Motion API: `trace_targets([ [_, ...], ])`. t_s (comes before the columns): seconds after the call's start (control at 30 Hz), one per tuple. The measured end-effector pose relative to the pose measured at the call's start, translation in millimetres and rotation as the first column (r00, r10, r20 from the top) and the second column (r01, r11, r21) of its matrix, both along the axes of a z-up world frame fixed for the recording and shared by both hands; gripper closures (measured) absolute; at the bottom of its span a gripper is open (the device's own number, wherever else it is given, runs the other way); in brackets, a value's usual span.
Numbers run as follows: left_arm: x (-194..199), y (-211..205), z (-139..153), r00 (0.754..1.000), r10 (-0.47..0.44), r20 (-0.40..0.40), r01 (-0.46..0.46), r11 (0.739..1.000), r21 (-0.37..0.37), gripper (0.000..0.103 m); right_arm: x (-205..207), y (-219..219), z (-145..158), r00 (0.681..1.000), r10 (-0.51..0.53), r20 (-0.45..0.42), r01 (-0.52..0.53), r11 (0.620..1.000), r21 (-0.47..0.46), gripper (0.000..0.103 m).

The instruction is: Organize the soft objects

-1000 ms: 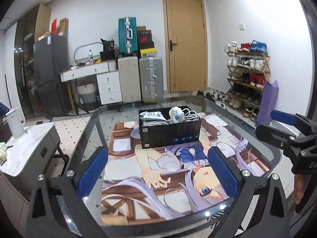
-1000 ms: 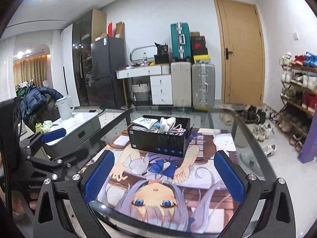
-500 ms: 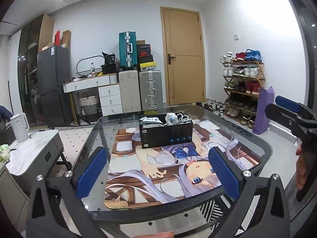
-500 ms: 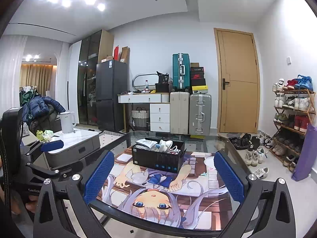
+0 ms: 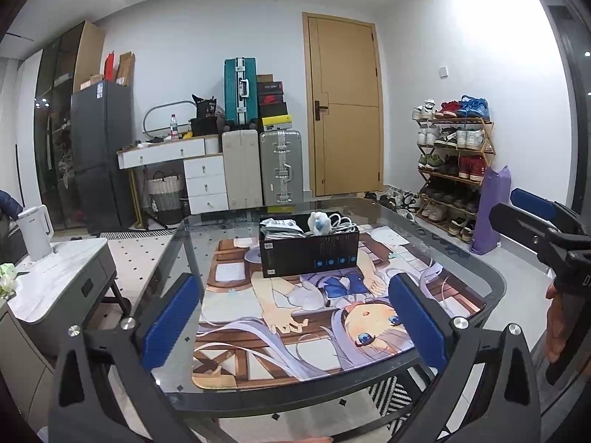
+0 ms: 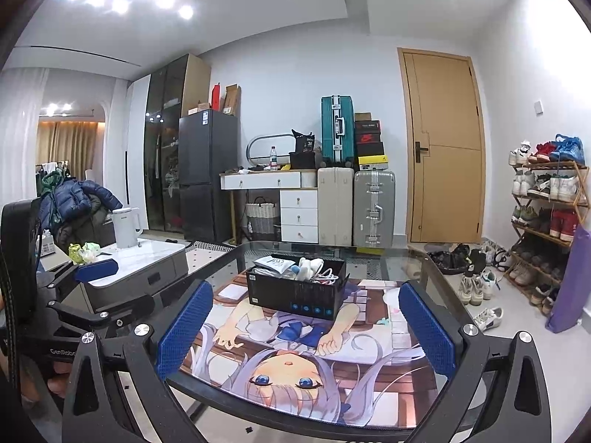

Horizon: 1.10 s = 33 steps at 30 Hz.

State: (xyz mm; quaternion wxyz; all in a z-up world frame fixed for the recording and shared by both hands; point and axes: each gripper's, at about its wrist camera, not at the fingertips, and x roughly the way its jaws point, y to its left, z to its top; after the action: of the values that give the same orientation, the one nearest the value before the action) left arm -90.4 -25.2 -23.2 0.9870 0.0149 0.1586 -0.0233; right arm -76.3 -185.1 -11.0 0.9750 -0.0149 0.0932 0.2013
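A black open-top box (image 5: 308, 254) (image 6: 295, 295) stands on the far half of a glass table (image 5: 495, 277), on a printed cartoon mat (image 5: 295, 317). Inside it lie a white plush toy (image 5: 317, 223) (image 6: 308, 267), a grey printed packet (image 5: 280, 227) (image 6: 273, 263) and a coiled white cable (image 5: 341, 227) (image 6: 327, 277). My left gripper (image 5: 293, 323) is open and empty, held back over the table's near edge. My right gripper (image 6: 304, 332) is likewise open and empty at the near edge. Each gripper shows at the side of the other's view, the right gripper (image 5: 535, 221) and the left gripper (image 6: 96, 269).
A low marble-top cabinet (image 5: 55, 280) with a white kettle (image 5: 35, 232) stands left of the table. A shoe rack (image 5: 454, 170) and a purple bag (image 5: 489, 210) line the right wall. Suitcases (image 5: 280, 166), drawers and a door are at the back. A dark chair (image 6: 18, 258) is at my left.
Both grippers have drawn back and risen from the table, so the box looks smaller and farther. Both stayed open. Nothing in the box moved.
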Motion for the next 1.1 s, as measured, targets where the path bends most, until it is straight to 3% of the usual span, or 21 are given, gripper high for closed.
trace_targets([
  [1.1, -1.0, 0.0, 2.9, 1.000, 0.005, -0.004, -0.005, 1.000, -0.001, 0.000, 6.0, 1.2, -5.4, 0.999, 0.014, -0.040, -0.013, 1.000, 0.019, 0.001],
])
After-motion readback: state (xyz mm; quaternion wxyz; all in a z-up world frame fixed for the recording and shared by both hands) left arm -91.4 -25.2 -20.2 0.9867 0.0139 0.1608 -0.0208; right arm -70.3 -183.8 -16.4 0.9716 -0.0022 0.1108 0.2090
